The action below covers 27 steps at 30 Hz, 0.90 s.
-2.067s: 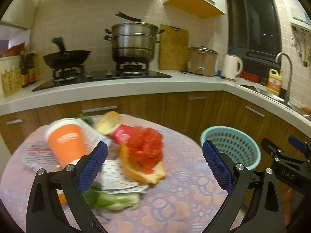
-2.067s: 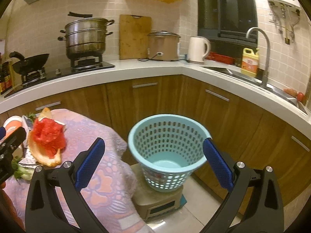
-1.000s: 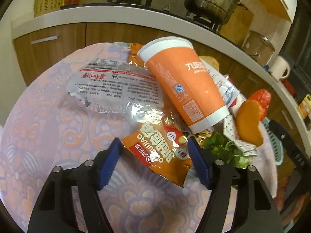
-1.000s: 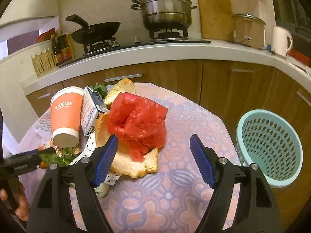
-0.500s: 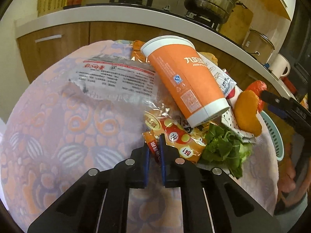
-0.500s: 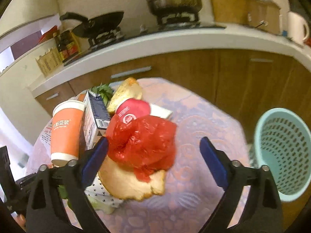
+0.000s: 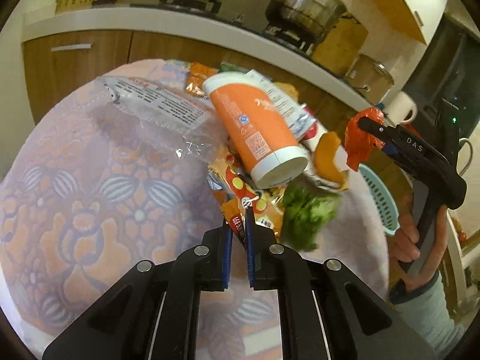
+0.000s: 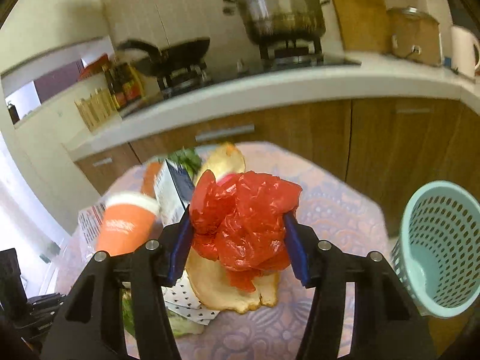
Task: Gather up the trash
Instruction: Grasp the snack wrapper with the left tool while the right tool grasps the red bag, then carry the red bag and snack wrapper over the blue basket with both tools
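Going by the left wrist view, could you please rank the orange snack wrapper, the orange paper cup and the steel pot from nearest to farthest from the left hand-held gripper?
1. Orange snack wrapper, pinched in the left hand-held gripper.
2. Orange paper cup, lying on the table beyond it.
3. Steel pot, on the stove behind.

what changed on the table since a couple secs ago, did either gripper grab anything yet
Both did. The left gripper swung from the basket side to the pile and shut on the orange snack wrapper. The right gripper turned from the basket to the table, and its fingers have just been closing on the red plastic bag, which looks lifted. The orange cup tipped slightly; the peel stayed.
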Each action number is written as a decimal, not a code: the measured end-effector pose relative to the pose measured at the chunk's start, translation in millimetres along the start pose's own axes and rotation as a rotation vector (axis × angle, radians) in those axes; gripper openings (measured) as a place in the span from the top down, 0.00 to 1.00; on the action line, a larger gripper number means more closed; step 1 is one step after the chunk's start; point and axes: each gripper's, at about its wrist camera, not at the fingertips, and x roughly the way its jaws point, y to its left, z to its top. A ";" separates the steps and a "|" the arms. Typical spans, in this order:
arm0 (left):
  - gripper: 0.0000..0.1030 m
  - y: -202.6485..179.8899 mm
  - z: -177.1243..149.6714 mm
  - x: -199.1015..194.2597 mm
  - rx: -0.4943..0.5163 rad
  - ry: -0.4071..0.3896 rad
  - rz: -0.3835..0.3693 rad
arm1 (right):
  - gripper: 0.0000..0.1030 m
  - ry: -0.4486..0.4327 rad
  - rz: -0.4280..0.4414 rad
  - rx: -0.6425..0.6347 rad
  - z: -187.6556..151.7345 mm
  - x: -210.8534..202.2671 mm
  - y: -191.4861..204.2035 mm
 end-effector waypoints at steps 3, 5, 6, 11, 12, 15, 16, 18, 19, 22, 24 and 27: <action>0.95 -4.3 0.7 -20.5 -0.003 -0.030 -0.066 | 0.49 -0.038 0.008 -0.016 3.6 -17.5 4.8; 0.97 -8.7 4.2 -29.4 0.007 -0.040 -0.068 | 0.49 -0.048 0.018 -0.018 4.8 -24.7 6.6; 0.97 -10.6 4.8 -34.9 0.011 -0.048 -0.071 | 0.49 -0.049 0.023 -0.018 4.3 -26.8 7.2; 0.98 -19.5 2.7 -50.5 0.035 -0.077 -0.084 | 0.49 -0.042 0.018 -0.013 -1.7 -29.6 5.9; 0.98 -20.9 2.1 -52.4 0.040 -0.083 -0.080 | 0.49 -0.039 0.016 -0.007 -3.3 -29.5 3.8; 0.99 -28.5 6.5 -53.8 0.045 -0.102 -0.090 | 0.49 -0.044 0.011 0.013 -5.7 -32.5 -3.4; 0.99 -32.0 9.4 -53.5 0.049 -0.106 -0.093 | 0.49 -0.047 0.009 0.017 -6.2 -34.7 -6.1; 0.99 -41.3 16.9 -52.2 0.067 -0.116 -0.098 | 0.49 -0.065 -0.005 0.023 -5.6 -42.1 -12.6; 0.99 -47.6 21.0 -51.1 0.080 -0.122 -0.104 | 0.49 -0.076 -0.015 0.022 -5.2 -46.9 -16.0; 0.99 -67.4 30.6 -45.2 0.115 -0.133 -0.123 | 0.49 -0.107 -0.050 0.011 -4.7 -61.9 -26.4; 0.99 -83.1 36.3 -38.3 0.139 -0.131 -0.136 | 0.49 -0.128 -0.086 -0.002 -4.7 -73.2 -35.8; 0.99 -114.6 45.2 -24.1 0.190 -0.123 -0.160 | 0.49 -0.148 -0.165 -0.014 -6.9 -88.4 -55.6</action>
